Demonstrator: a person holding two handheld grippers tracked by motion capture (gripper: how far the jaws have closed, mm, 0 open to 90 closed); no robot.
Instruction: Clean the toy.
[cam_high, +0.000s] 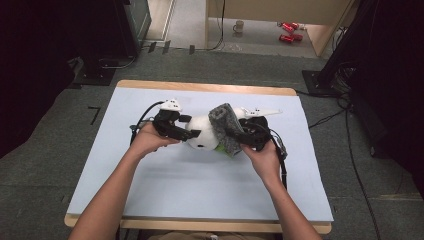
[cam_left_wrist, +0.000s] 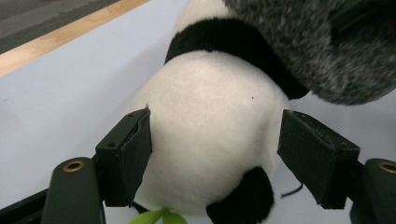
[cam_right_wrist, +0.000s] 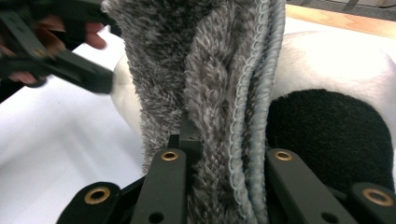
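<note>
worktop, pale blue sheet on wood (cam_high: 150, 175): open near, left and right. centre blocked by round white-and-black plush panda (cam_high: 200, 134) and grey fuzzy knitted cloth (cam_high: 223, 127).

1. Plush panda (cam_high: 200, 136): one, on the bench (cam_high: 150, 175).
2. Grey fuzzy cloth (cam_high: 226, 127): one piece.
3. Grippers: two, left gripper (cam_high: 187, 127) and right gripper (cam_high: 239, 135).
4. Mug (cam_high: 239, 26) on the floor beyond: one.
5. Red cans (cam_high: 290, 31) on the floor: two.
</note>
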